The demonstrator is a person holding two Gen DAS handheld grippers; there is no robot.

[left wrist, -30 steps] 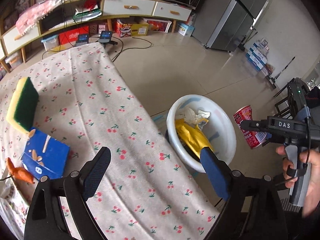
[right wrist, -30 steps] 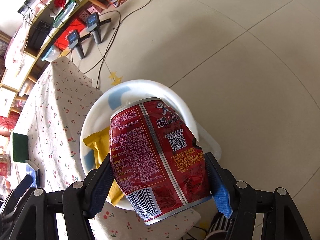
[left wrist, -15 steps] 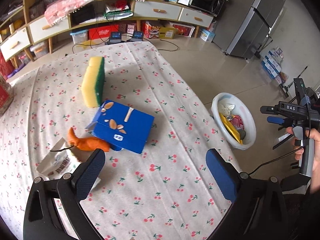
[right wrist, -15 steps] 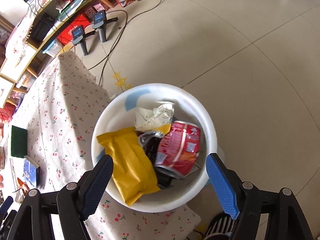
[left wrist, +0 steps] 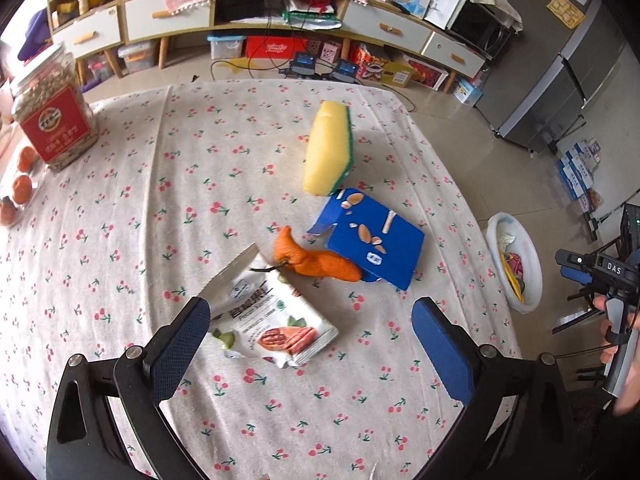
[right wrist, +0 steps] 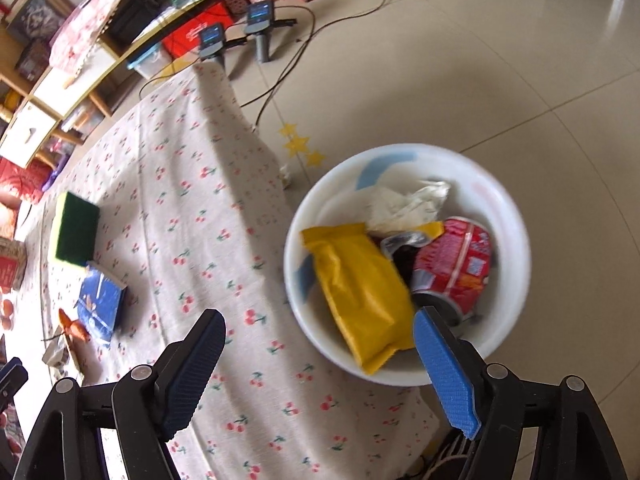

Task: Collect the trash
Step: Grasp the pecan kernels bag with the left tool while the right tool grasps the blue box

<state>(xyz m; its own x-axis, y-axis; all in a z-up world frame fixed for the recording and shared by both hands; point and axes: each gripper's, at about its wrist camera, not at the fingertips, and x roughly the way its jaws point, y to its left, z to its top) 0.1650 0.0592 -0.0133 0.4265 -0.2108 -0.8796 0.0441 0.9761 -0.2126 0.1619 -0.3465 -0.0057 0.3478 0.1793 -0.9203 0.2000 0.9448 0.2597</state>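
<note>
- The red can (right wrist: 456, 268) now lies inside the white basin (right wrist: 500, 200) on the floor, beside the yellow packet (right wrist: 360, 284); a second ago the right gripper (right wrist: 316, 364) was holding it.
- The right gripper is now spread apart and empty, above the table edge and the basin.
- The left gripper (left wrist: 308, 340), fingers apart and empty, has moved over the table, above the snack bag (left wrist: 276, 320).
- The orange peel (left wrist: 316, 260) and blue box (left wrist: 372, 240) also remain, so this bag is probably next.
</note>
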